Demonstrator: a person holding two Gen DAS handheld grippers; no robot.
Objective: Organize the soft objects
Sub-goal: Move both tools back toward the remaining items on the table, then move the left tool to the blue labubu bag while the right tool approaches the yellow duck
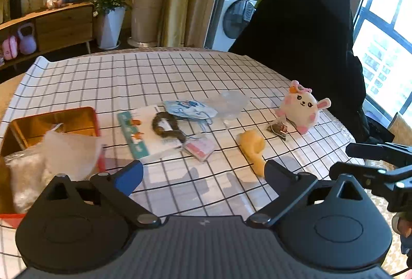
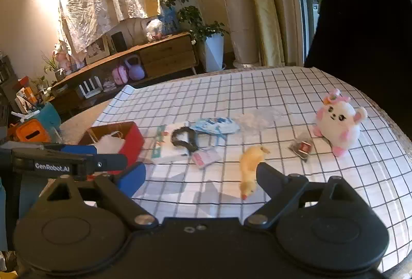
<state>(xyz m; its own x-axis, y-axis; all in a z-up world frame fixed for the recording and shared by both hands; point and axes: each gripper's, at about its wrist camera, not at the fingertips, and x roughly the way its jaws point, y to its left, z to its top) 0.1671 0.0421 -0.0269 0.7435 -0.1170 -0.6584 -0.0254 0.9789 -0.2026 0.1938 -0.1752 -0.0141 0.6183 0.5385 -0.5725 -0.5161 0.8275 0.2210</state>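
a: biggest first? checked cloth (image 1: 180, 68), then red box (image 1: 51, 124) at its left edge, already stuffed with pale soft wrapping.

b: right of the box, well apart: white plush (image 2: 337, 124), upright. probably light and squashy; best pinched across the round body, not the ears.

a: next down?

b: between box and plush, a flat heap: booklet (image 1: 144, 129), face mask (image 1: 190, 109), dark hair tie (image 1: 164, 124). nearer than those, yellow duck toy (image 2: 251, 168), likely floppy, best taken mid-body.

a: tongs?

b: left gripper (image 1: 203, 176) spread wide, holding nothing, angled down at the cloth beside the box. right gripper (image 2: 200, 176) also wide and empty, angled down, one finger just beside the duck.
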